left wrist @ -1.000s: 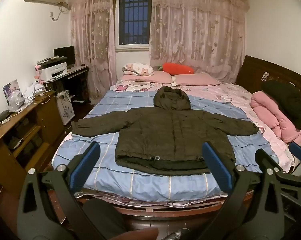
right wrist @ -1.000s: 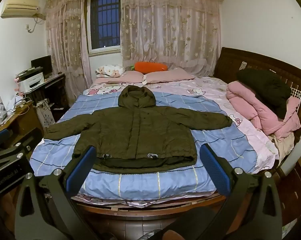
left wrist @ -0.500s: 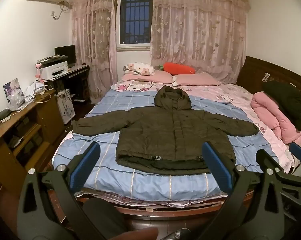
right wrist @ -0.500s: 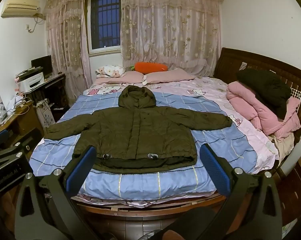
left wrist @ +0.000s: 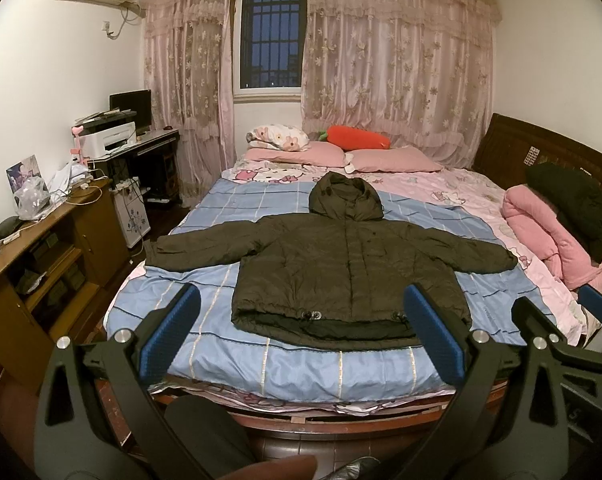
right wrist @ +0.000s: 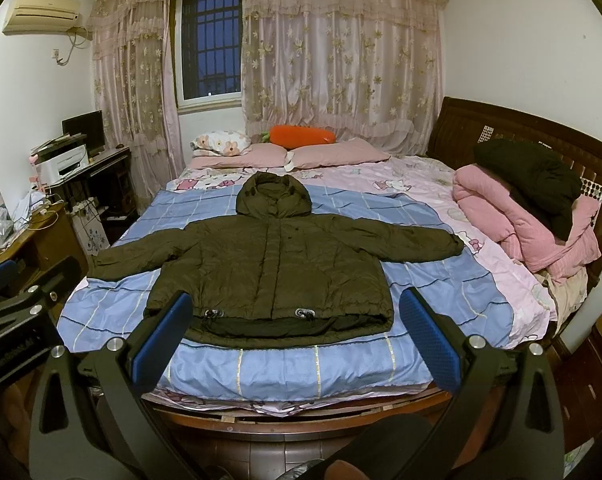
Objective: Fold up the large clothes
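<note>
Left wrist view: puffy quilted olive jacket [left wrist: 349, 268] spread flat on checked bedsheet [left wrist: 301, 372].

Dim warm indoor light; sharp, fisheye-curved, dark-cornered edges.

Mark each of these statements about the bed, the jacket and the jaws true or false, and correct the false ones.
1. The olive hooded jacket lies spread flat on the blue blanket, both sleeves out. True.
2. The left gripper grips the jacket's hem. False: its jaws are open, short of the bed.
3. The right gripper is open and holds nothing. True.
4. The orange carrot pillow sits on the pink quilt. False: it rests behind the pink pillows.
5. A dark garment lies on the folded pink quilt. True.
</note>
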`<state>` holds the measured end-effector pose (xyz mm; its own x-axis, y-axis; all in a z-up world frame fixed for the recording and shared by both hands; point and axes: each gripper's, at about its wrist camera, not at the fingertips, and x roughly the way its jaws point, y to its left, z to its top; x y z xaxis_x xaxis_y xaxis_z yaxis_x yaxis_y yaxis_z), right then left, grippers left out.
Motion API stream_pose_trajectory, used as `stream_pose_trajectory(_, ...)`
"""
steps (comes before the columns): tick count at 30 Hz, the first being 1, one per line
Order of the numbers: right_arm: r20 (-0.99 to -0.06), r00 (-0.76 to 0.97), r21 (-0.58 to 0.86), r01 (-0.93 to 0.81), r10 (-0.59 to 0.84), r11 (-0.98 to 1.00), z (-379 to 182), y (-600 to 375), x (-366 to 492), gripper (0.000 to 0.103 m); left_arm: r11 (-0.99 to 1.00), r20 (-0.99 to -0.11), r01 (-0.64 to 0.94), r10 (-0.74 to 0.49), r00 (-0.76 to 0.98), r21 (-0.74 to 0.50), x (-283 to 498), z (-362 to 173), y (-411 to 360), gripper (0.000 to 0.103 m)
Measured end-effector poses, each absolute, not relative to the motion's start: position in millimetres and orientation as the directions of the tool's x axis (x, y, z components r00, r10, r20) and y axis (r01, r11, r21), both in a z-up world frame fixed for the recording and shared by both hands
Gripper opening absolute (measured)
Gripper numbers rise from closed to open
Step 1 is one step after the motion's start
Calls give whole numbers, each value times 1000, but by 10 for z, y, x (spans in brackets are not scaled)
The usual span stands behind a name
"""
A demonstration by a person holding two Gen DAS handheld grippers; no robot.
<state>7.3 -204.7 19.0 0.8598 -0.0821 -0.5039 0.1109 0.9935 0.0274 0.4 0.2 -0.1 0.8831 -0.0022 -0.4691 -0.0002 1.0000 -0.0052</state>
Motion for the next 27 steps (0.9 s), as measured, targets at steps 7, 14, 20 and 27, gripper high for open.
stream_pose_trajectory(7, -503, 860, 26, 112, -83, 993, 196, -2044, 75, 102, 1000, -468, 1, -4, 884, -7, 3, 0, 3, 101)
stream_pose_trajectory(14, -500, 862, 25, 113, -85, 993, 205, -2042, 74, 102, 1000, -469, 0, -4, 883, -8, 4, 0, 4, 101)
stream_pose_trajectory(20, -500, 862, 26, 112, -85, 993, 199, -2038, 73, 102, 1000, -471, 1, -4, 882, -7, 4, -1, 3, 101)
stream_pose_trajectory(27, -500, 862, 25, 113, -86, 993, 169, -2035, 74, 102, 1000, -470, 2, -6, 883, -8, 3, 0, 3, 101)
